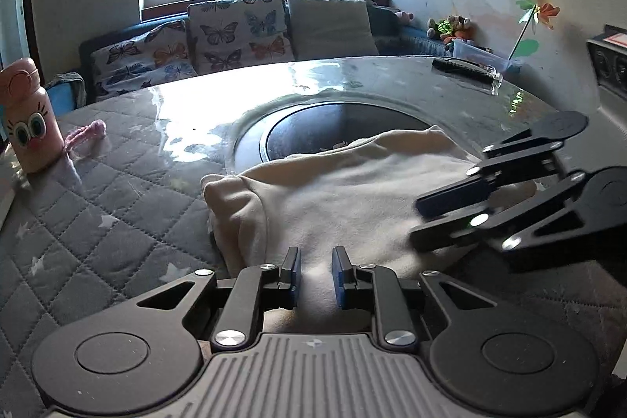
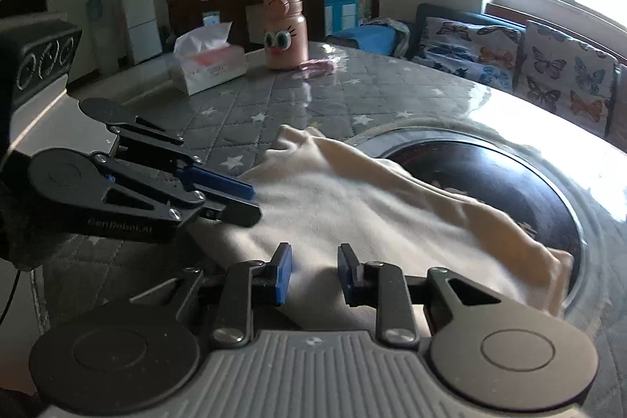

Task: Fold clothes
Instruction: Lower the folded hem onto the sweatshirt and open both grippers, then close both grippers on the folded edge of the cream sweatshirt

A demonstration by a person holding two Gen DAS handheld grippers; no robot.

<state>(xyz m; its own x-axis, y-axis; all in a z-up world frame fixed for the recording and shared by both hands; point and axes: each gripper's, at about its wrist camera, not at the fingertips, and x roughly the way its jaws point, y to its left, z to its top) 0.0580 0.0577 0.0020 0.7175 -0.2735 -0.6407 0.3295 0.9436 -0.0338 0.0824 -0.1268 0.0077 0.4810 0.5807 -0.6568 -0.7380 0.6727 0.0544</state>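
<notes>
A cream garment (image 1: 352,190) (image 2: 372,206) lies crumpled on the table, partly over a dark round inset (image 1: 333,128) (image 2: 490,183). My left gripper (image 1: 316,271) (image 2: 247,200) sits at the garment's near edge, its narrow gap filled by a raised ridge of the cloth that its pads pinch. My right gripper (image 2: 315,273) (image 1: 421,220) hovers over the garment's other near corner. Its jaws stand apart, the cloth lies flat beneath them, and the pads do not press on it. The two grippers are side by side, close together.
A grey quilted star-pattern cover (image 1: 98,222) tops the table. A pink bottle with cartoon eyes (image 1: 29,120) (image 2: 284,34), a pink strap (image 1: 86,134) and a tissue box (image 2: 207,65) stand further off. A black slab (image 1: 462,67) lies at the far edge. A sofa with butterfly cushions (image 1: 235,34) is behind.
</notes>
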